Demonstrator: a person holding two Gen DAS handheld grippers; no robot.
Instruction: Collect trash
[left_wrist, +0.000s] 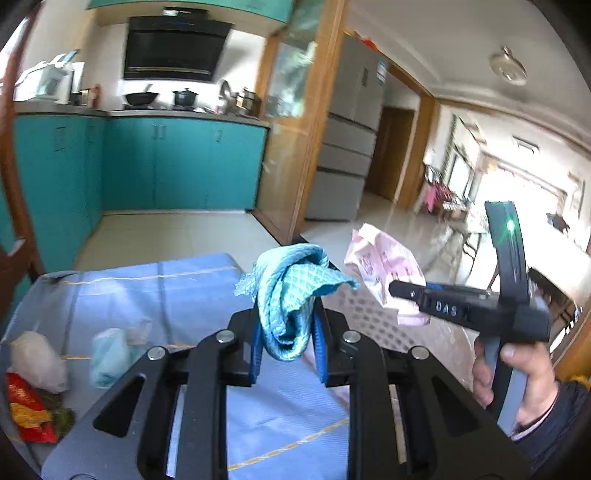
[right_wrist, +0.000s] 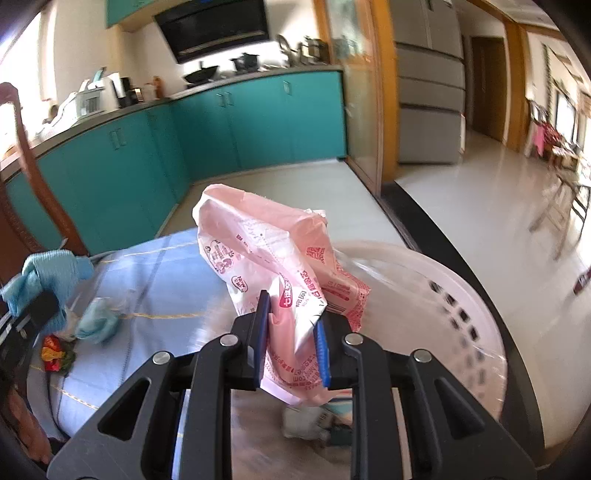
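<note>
Left gripper (left_wrist: 286, 332): raised over the table (left_wrist: 184, 280), clamping a teal cloth (left_wrist: 291, 295). Right gripper (right_wrist: 290, 343): angled downward above the white basket (right_wrist: 461, 295), pinching a pink wrapper (right_wrist: 266, 258).

Blue-clothed table (left_wrist: 192, 280) under basket (right_wrist: 461, 295), red wrapper (left_wrist: 27, 410) (crumpled), wads (left_wrist: 37, 360).

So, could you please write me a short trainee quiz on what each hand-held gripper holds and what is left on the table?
1. What does the left hand-held gripper hold?
2. True or false: the right hand-held gripper is empty.
3. Which lies on the tablecloth? A) red wrapper B) fork C) mug

Key:
1. A teal cloth, clamped between its jaws.
2. False: it is shut on a pink wrapper, beside the white basket.
3. A
</note>
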